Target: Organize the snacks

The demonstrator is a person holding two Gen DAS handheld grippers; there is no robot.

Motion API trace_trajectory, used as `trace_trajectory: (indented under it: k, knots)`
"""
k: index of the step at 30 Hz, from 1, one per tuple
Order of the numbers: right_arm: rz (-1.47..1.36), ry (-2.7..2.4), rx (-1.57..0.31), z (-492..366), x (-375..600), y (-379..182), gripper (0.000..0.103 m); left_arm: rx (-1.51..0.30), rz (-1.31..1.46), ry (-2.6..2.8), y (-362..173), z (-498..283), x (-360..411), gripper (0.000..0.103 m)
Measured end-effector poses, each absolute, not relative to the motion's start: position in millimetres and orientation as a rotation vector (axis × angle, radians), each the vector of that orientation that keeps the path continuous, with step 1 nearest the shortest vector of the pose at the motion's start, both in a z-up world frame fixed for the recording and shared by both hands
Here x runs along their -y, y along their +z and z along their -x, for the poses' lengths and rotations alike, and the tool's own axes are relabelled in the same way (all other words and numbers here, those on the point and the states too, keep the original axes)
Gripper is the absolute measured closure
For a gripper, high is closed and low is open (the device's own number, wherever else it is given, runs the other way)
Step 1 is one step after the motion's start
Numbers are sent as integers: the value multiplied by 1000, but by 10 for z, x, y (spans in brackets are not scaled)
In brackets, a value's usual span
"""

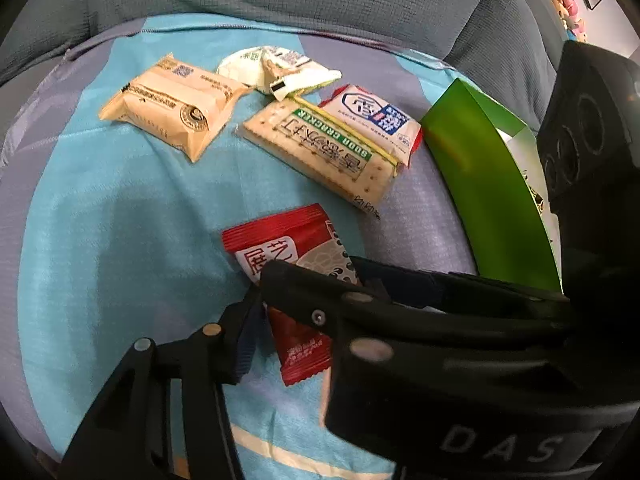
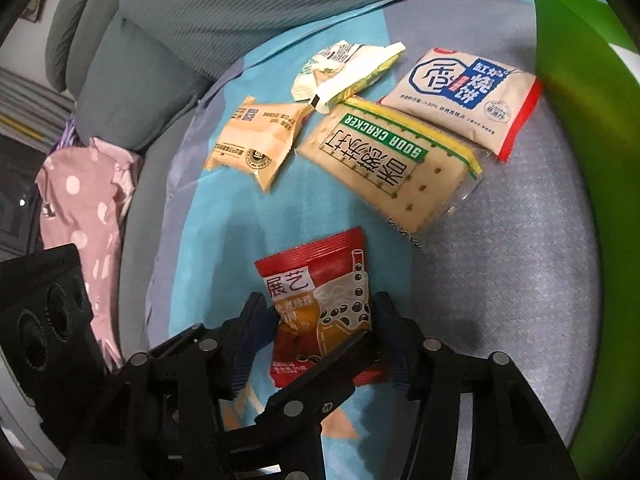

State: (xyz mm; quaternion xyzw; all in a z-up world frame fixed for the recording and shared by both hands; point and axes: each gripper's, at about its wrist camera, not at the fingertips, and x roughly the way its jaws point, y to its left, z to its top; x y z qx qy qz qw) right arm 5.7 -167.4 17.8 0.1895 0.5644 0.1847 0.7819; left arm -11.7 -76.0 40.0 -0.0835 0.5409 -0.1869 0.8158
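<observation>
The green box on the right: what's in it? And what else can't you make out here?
- Green box contents: left wrist view, its own wall hides the inside; right wrist view, cut off by the edge.
- Red packet, lower part: right wrist view, a black finger crosses it.
- Right gripper pressing the packet or not: too close to tell.
- Beige wrapper small print: blurred, both views.

Soda cracker pack sits mid-cloth, our landmark. Just behind it on the right, partly tucked under its far edge, lies the baked-cake packet. Behind it to the left, the crumpled wrapper. Left of it, the biscuit packet. In front, nearer the cameras, the boba-pearl sachet. Far right, the open box stands.
</observation>
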Motion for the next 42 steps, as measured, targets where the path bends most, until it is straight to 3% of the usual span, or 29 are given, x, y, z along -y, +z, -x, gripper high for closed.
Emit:
trace_trajectory:
  k: [22, 42]
  knots:
    - [-382, 433, -967, 233, 1645, 948, 48, -814, 129, -408, 1156, 416, 708, 60]
    - [-399, 400, -750, 707, 2303, 1641, 48, -640, 48, -460, 1755, 763, 1321, 62]
